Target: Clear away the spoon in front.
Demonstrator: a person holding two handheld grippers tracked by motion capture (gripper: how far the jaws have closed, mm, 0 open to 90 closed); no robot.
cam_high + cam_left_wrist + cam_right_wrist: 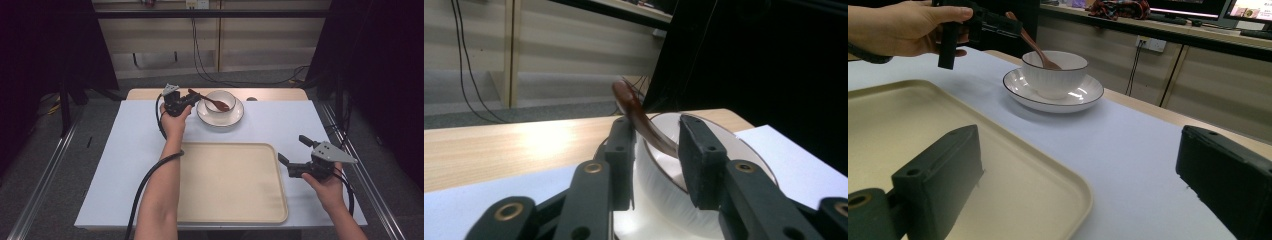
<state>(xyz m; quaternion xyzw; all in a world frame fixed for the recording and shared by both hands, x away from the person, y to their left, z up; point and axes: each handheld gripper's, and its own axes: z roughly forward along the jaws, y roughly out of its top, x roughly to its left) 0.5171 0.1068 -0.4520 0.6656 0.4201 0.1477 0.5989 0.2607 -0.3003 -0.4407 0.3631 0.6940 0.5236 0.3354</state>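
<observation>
high view: the desk (125, 150) carries a cream tray (230, 182); beyond the tray, a white bowl (220, 100) sits on a plate (220, 119). left of the bowl, the left hand-held gripper (192, 98) clamps the brown spoon (215, 103) resting in it. right of the tray, the right hand-held gripper (292, 150) gapes apart.
</observation>
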